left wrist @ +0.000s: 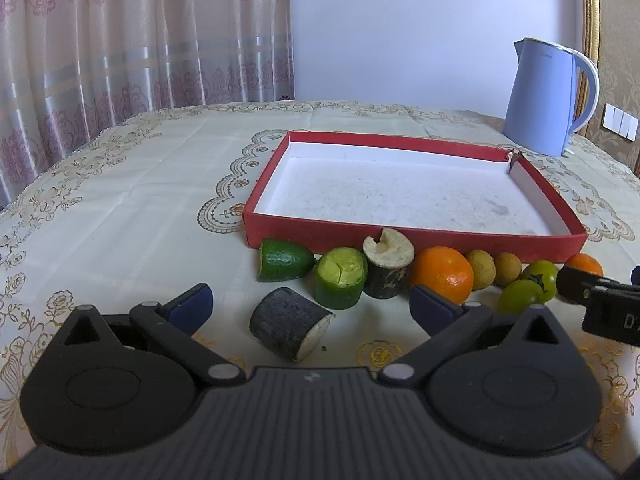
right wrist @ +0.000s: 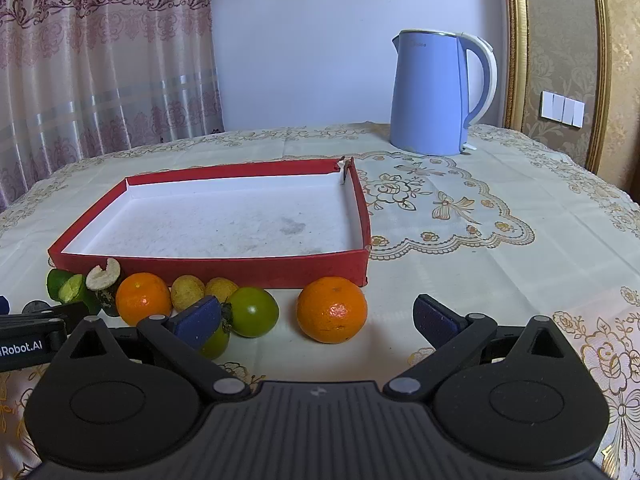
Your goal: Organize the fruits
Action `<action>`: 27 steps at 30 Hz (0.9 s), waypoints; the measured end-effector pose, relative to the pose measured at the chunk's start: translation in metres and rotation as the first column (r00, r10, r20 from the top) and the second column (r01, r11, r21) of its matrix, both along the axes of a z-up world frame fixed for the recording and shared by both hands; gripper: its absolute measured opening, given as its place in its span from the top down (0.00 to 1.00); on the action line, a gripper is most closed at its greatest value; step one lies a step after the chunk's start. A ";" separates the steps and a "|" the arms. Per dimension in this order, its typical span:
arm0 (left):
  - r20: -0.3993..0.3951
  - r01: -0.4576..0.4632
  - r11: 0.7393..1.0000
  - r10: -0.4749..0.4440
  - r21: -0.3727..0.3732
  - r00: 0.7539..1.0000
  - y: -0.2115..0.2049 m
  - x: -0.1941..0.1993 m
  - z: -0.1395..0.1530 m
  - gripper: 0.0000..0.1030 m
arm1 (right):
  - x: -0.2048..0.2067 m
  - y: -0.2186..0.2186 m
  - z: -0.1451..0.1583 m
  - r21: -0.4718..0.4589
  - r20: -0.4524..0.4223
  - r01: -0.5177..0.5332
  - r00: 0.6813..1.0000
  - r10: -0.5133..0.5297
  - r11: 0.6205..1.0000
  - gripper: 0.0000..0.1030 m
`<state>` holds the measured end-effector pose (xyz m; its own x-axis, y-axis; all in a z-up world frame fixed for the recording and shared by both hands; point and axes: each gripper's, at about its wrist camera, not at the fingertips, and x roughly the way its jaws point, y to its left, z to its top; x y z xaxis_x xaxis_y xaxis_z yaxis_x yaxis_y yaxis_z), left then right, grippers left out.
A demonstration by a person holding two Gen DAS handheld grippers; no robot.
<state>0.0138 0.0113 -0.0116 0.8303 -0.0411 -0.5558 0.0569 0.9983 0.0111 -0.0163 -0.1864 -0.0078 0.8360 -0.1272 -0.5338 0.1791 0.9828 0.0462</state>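
Fruit lies in a row on the desk [right wrist: 500, 280] before the red tray [right wrist: 240, 270]: two oranges [right wrist: 332, 309], two longans [right wrist: 187, 291], two green persimmons [right wrist: 254, 312], four cut pieces [left wrist: 290, 329]. Left claw [left wrist: 312, 304] and right claw [right wrist: 316, 318] both gape wide, holding nothing.

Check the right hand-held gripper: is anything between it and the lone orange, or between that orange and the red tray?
Nothing visible does. The right hand-held gripper is open with the orange directly ahead. Beyond it only the red tray's low front wall stands, to be lifted over.
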 end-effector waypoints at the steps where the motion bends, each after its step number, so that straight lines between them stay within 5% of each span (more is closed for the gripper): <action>1: 0.000 0.000 1.000 0.000 0.002 1.000 0.000 0.000 0.000 0.00 | 0.000 0.000 0.000 0.000 0.000 0.001 1.000 -0.001 1.000 0.00; 27: -0.007 0.008 1.000 -0.008 0.012 1.000 -0.002 0.006 -0.009 0.00 | 0.000 -0.003 -0.002 0.007 -0.010 0.003 1.000 -0.003 1.000 0.00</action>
<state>0.0197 0.0092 -0.0206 0.8259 -0.0407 -0.5623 0.0645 0.9977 0.0225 -0.0164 -0.1894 -0.0098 0.8304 -0.1257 -0.5428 0.1821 0.9819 0.0512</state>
